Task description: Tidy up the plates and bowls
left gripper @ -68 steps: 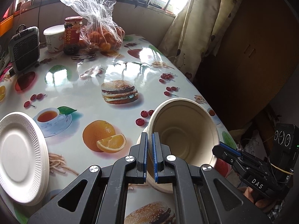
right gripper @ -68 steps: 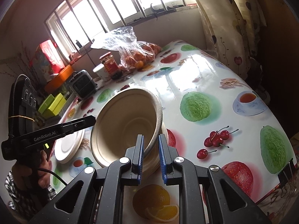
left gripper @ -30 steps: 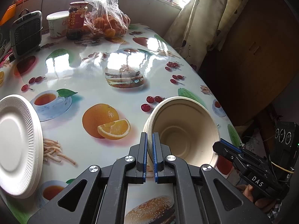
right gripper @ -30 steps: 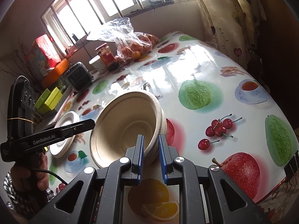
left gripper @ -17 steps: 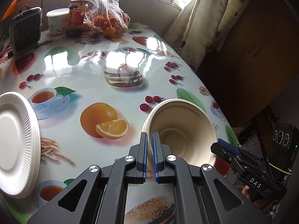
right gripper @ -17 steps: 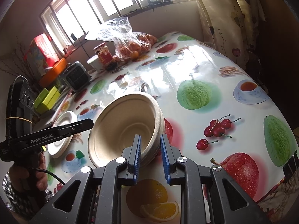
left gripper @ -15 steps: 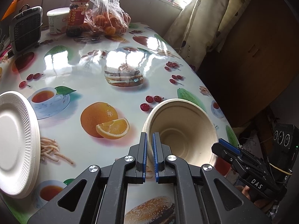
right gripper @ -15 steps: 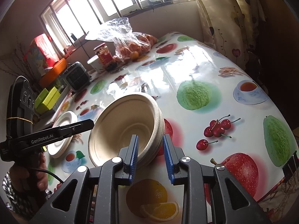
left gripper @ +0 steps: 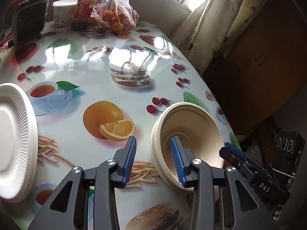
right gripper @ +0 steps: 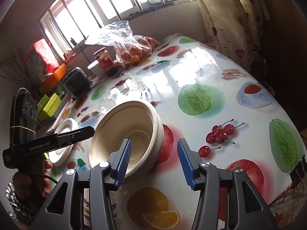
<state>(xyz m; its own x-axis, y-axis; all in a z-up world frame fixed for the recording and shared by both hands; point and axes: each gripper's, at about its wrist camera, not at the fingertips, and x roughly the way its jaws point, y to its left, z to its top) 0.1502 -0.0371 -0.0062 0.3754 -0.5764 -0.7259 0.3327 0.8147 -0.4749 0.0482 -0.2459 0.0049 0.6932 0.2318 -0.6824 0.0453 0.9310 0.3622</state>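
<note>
At nine o'clock on the worktop [left gripper: 80, 149] sits the white plate stack [left gripper: 15, 140]. Toward three o'clock the nested bowls [left gripper: 190, 132] rest near the edge. The left claw [left gripper: 153, 160] and right claw [right gripper: 153, 160] are both opening, pads off the rim each straddles. The bowls look light, stiff and crushable: take them by the rim. Open room lies at twelve o'clock.

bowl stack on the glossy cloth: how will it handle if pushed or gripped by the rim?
The bowl stack looks like thin moulded pulp, so probably light, and the rim may flex under pinching. On the shiny tablecloth it would likely slide rather than tip. The nested rims look slightly uneven, so the top bowl might lift alone.
</note>
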